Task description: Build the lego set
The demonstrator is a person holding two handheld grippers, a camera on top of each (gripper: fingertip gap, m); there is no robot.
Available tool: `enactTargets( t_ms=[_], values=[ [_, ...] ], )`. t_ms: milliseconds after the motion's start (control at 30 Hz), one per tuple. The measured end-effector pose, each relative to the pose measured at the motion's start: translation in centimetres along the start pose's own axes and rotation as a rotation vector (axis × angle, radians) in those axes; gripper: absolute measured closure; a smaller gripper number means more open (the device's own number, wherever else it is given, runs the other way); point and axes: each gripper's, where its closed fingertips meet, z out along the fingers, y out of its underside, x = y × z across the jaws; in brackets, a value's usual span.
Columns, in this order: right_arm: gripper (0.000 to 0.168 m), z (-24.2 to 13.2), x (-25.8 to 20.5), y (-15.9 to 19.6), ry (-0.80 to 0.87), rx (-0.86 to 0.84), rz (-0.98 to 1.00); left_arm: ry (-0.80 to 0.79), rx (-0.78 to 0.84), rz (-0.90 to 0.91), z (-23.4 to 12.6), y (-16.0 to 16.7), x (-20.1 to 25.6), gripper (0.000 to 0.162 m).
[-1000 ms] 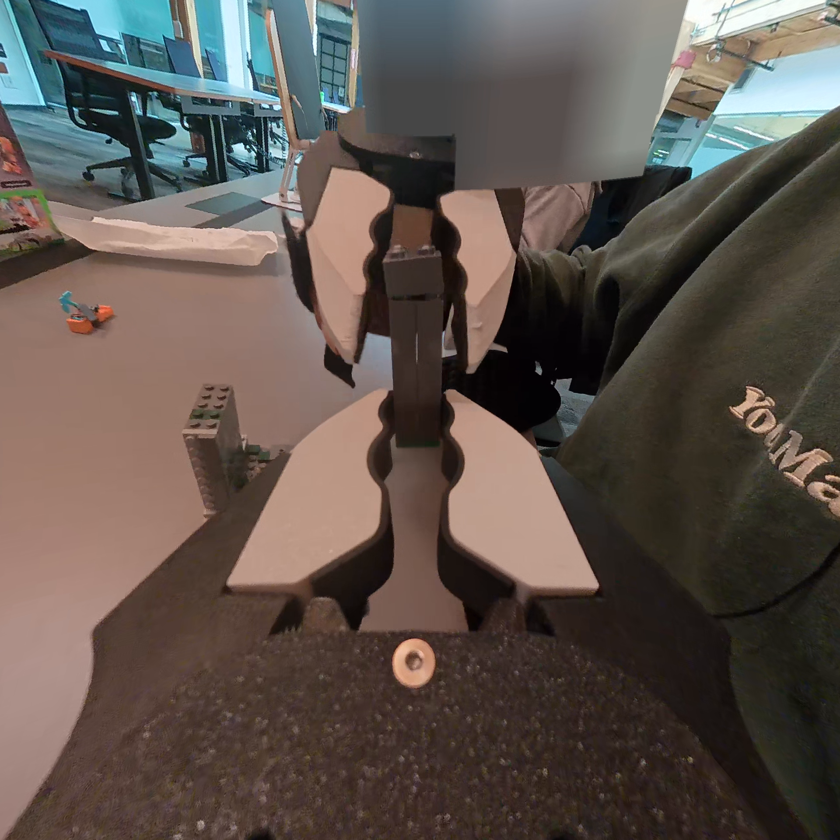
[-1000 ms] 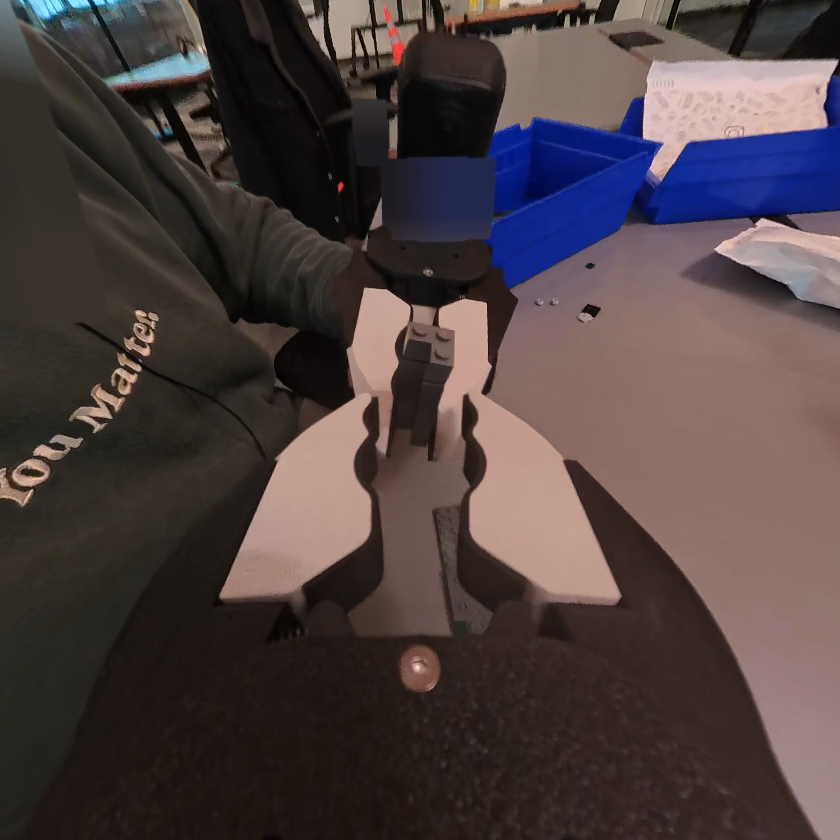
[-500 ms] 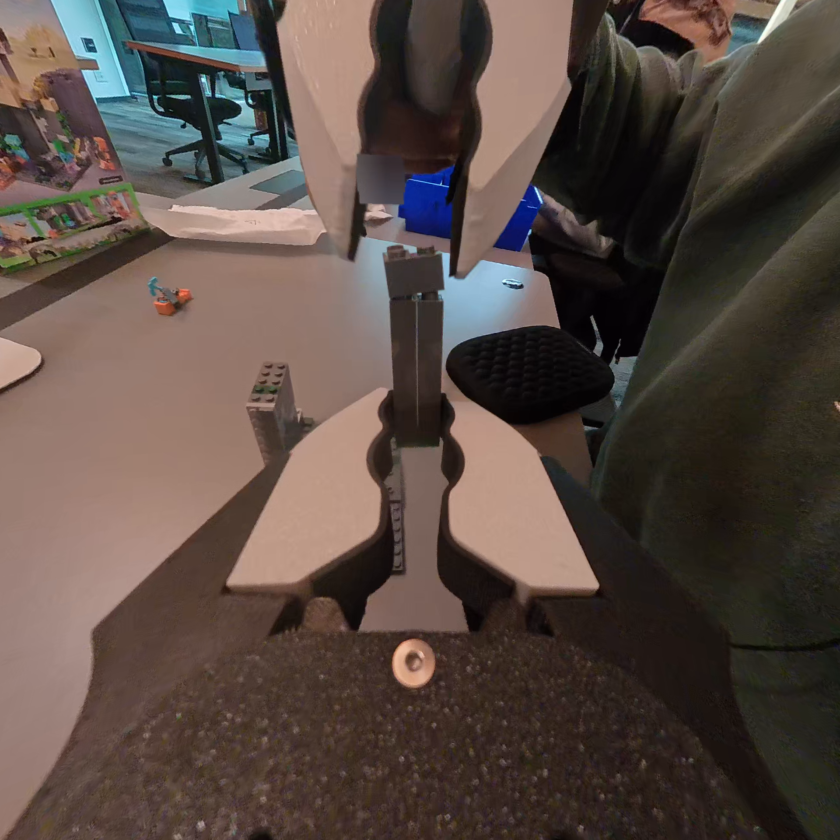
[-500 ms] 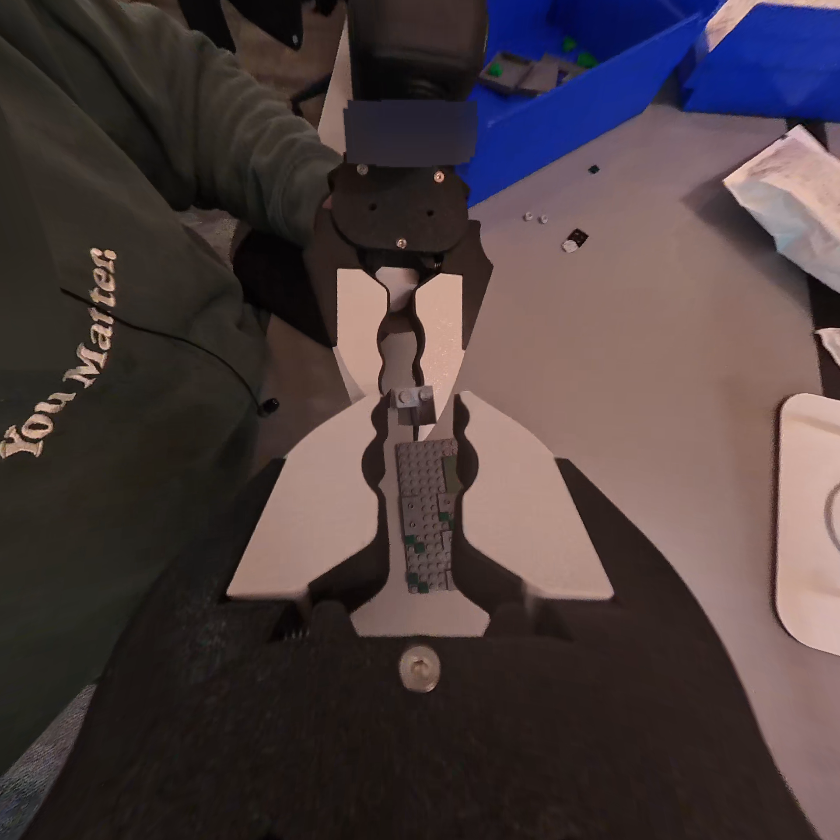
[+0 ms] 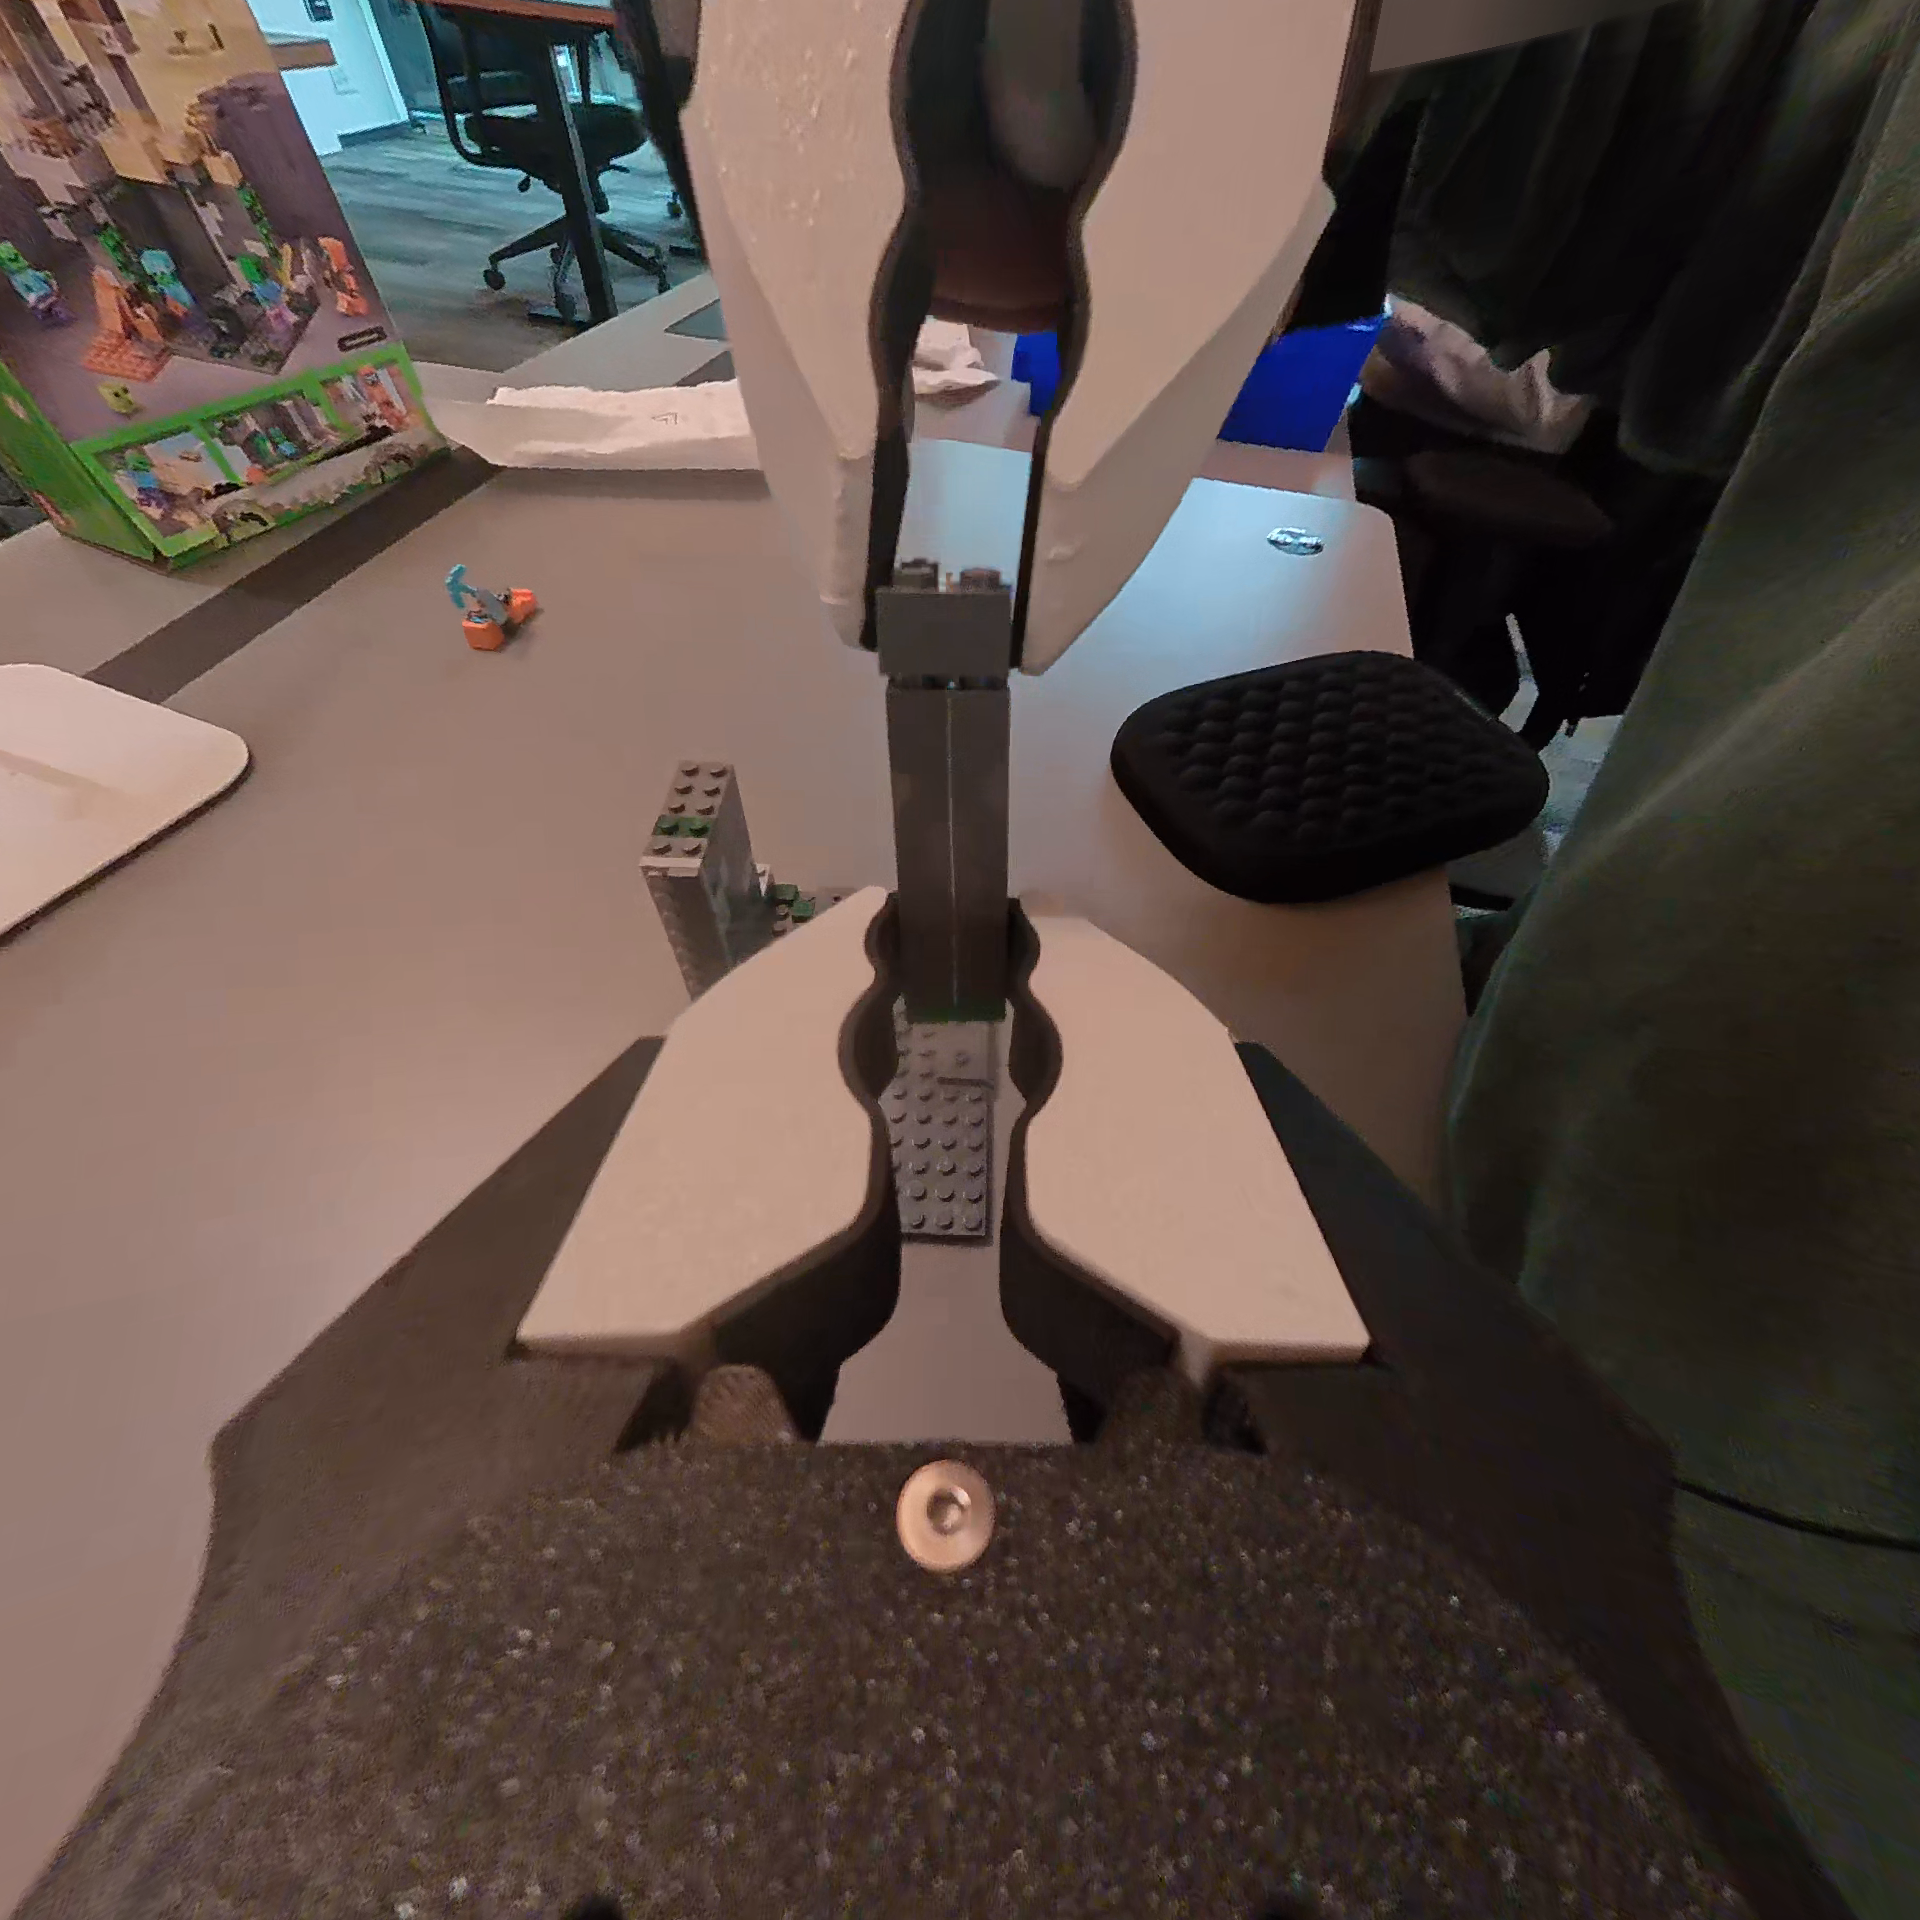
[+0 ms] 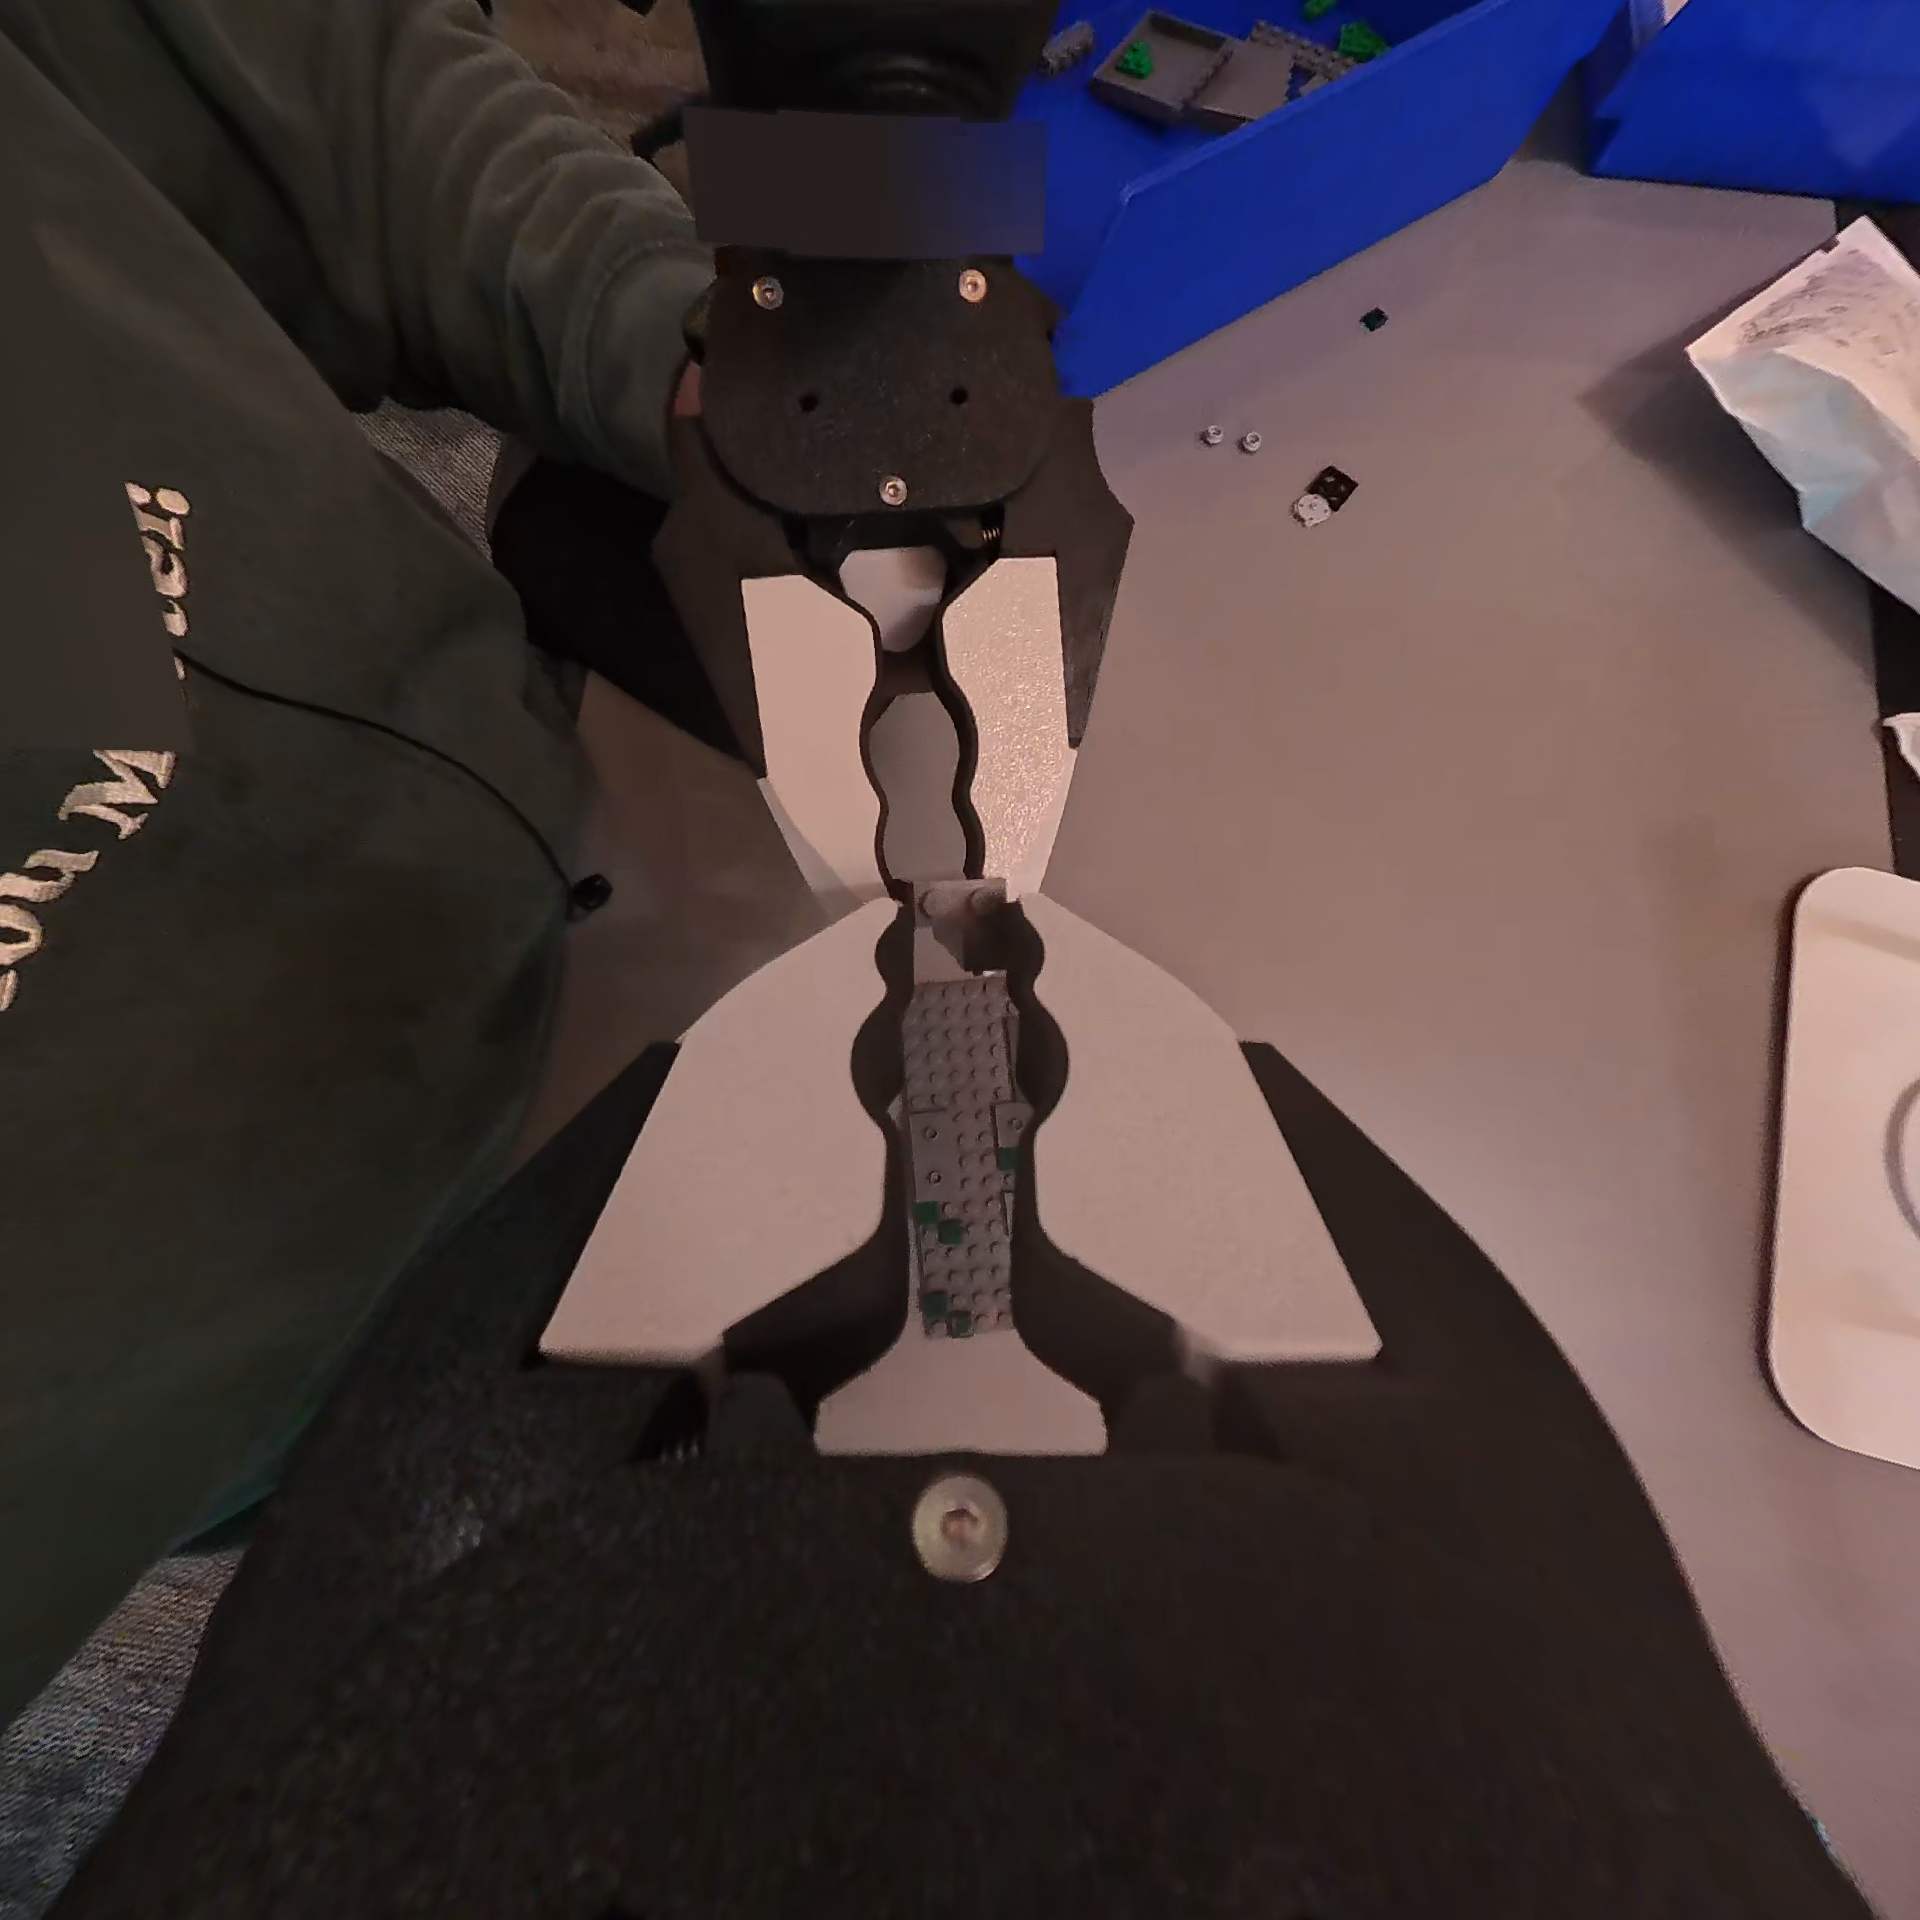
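Progress looks partial to us. On the matte grey table (image 5: 343,1039) lies a flat studded baseplate (image 6: 961,1153) dotted with green, and far-left of it stands a small grey block stack (image 5: 707,862); loose parts wait in the blue bin (image 6: 1226,197). Our left tool (image 5: 951,935) is clenched on a tall, smooth dark-grey column (image 5: 948,821), while our right tool (image 5: 945,623) pinches the studded brick (image 5: 943,632) capping it, hard plastic, square-edged.
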Motion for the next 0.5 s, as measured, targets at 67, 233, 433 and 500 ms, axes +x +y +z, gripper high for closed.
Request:
enactTargets(
  t_ms=[67, 233, 433, 500],
  values=[
    [0.152, 0.01, 0.01, 0.18, 0.000, -0.003, 0.000, -0.011, -0.011, 0.010, 0.05, 0.08, -0.05, 0.145],
    [0.152, 0.09, -0.06, 0.66, 0.005, -0.026, -0.018, -0.055, -0.045, 0.042, 0.16, 0.40, -0.26, 0.145],
    [0.152, 0.12, -0.06, 0.96, 0.029, -0.047, -0.054, -0.097, -0.058, 0.081, -0.16, 0.39, -0.51, 0.145],
    [0.152, 0.20, -0.26, 1.01, 0.021, -0.055, -0.063, -0.094, -0.072, 0.088, -0.03, 0.55, -0.33, 0.145]
  ],
)
